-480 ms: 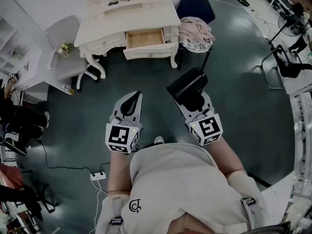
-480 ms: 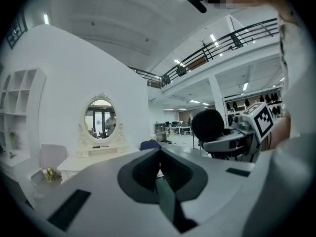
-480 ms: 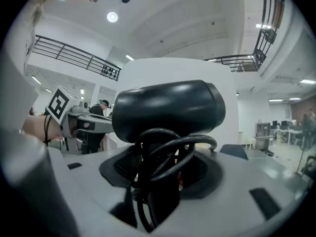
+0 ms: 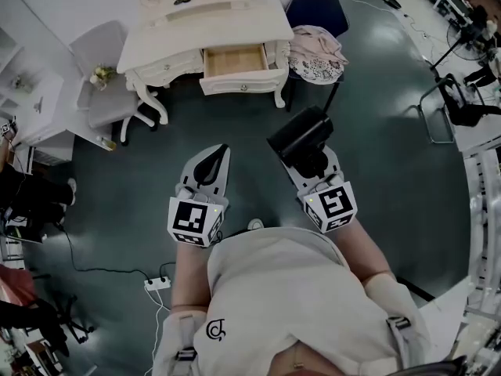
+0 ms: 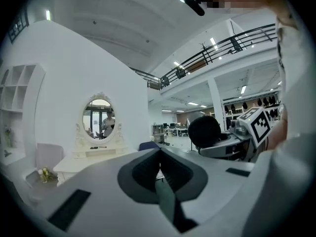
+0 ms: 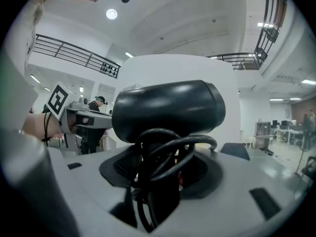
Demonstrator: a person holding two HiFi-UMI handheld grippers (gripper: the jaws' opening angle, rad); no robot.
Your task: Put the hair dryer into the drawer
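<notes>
My right gripper [image 4: 307,157] is shut on the handle of a black hair dryer [image 4: 298,135], held level above the floor; its body [image 6: 168,107] sits crosswise over the jaws with the cord [image 6: 163,154] looped in front. My left gripper [image 4: 210,163] is shut with nothing in it, beside the right one. The cream dressing table [image 4: 160,39] stands ahead, its wooden drawer [image 4: 234,61] pulled open and empty. In the left gripper view [image 5: 159,168] the table and its oval mirror [image 5: 98,117] show at the left, and the dryer [image 5: 204,131] at the right.
A grey chair [image 4: 106,92] stands left of the table. A dark chair with clothes piled on it [image 4: 315,49] stands to the table's right. A power strip [image 4: 159,283] and cable lie on the dark floor near my feet. Desks and chairs line the right side.
</notes>
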